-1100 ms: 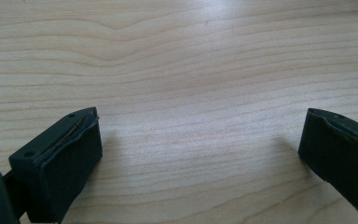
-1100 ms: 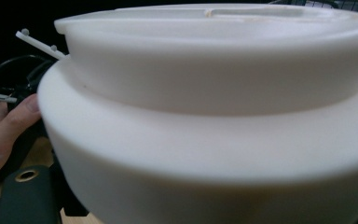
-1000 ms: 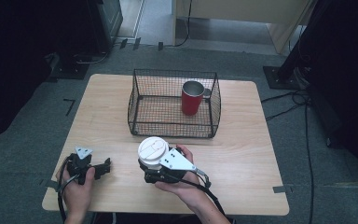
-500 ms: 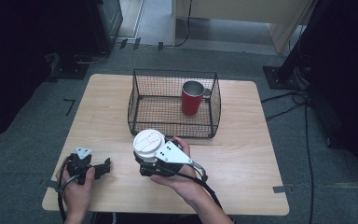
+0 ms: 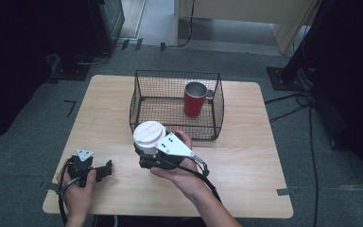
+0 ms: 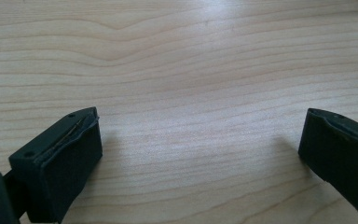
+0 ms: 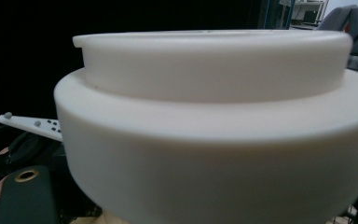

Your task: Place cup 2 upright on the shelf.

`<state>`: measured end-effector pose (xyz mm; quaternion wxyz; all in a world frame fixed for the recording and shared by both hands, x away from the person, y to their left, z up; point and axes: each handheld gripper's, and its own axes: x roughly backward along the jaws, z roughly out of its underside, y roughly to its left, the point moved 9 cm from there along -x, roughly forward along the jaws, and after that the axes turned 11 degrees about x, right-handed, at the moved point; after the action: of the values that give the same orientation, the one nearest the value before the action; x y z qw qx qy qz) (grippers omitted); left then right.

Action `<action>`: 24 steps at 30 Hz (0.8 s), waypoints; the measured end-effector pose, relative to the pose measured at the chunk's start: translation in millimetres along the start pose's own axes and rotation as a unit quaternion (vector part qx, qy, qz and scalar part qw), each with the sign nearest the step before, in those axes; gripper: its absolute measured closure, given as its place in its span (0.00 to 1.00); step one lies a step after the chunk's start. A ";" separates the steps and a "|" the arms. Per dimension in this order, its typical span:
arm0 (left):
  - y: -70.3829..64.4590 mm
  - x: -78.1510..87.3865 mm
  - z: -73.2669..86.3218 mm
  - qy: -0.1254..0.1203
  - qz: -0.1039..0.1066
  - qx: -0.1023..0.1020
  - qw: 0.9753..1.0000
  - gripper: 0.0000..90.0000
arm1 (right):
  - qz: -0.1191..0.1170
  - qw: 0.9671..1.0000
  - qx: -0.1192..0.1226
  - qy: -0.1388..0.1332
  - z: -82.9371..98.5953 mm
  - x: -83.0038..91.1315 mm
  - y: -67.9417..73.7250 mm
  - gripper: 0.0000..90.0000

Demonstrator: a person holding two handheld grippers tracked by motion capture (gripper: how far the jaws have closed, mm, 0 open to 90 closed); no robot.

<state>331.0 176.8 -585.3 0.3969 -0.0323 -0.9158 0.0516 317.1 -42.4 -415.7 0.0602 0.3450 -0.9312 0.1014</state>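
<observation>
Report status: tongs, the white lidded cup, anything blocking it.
Left tongs open, resting on the table. Right tongs shut on white lidded cup, near the wire basket. Red mug inside basket, right side; left side free.

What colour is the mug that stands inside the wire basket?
The mug is red, with a silvery metal rim. The high view shows it best.

The right gripper [image 5: 144, 153] jaws are hidden behind the white lidded cup [image 7: 214, 121], so their grip cannot be confirmed. The cup's base is cut off by the lower edge of the right gripper view. The left gripper [image 6: 200, 154] jaw at the right is cropped at the frame corner.
</observation>
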 end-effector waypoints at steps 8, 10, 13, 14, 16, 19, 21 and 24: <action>0.0 0.0 0.0 0.000 0.000 0.000 1.000 0.00 | 0.010 1.000 -0.009 -0.011 -16.0 -8.4 -13.6 0.18; 0.0 0.0 0.0 0.000 0.000 0.000 1.000 0.00 | 0.013 1.000 -0.010 -0.010 -18.4 -11.5 -16.4 0.18; 0.0 0.0 0.0 0.000 0.000 0.000 1.000 0.00 | 0.018 1.000 -0.004 -0.010 -22.8 -16.6 -20.4 0.18; 0.0 0.0 0.0 0.000 0.000 0.000 1.000 0.00 | 0.020 1.000 0.000 -0.011 -24.5 -18.2 -21.7 0.18; 0.0 0.0 0.0 0.000 0.000 0.000 1.000 0.00 | 0.019 1.000 -0.002 -0.013 -28.2 -20.9 -23.2 0.18; 0.0 0.0 0.0 0.000 0.000 0.000 1.000 0.00 | 0.021 1.000 0.001 -0.017 -33.6 -24.7 -25.8 0.18; 0.1 0.0 0.0 0.000 0.000 -0.001 1.000 0.00 | 0.025 0.999 0.004 -0.019 -38.5 -27.9 -28.8 0.18; 0.1 0.0 0.0 0.000 0.000 -0.001 1.000 0.00 | 0.030 0.999 0.008 -0.024 -45.0 -32.0 -33.5 0.18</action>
<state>331.0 176.9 -585.3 0.3972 -0.0326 -0.9157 0.0510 365.1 -36.6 -372.8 0.0321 0.3198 -0.9414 0.1021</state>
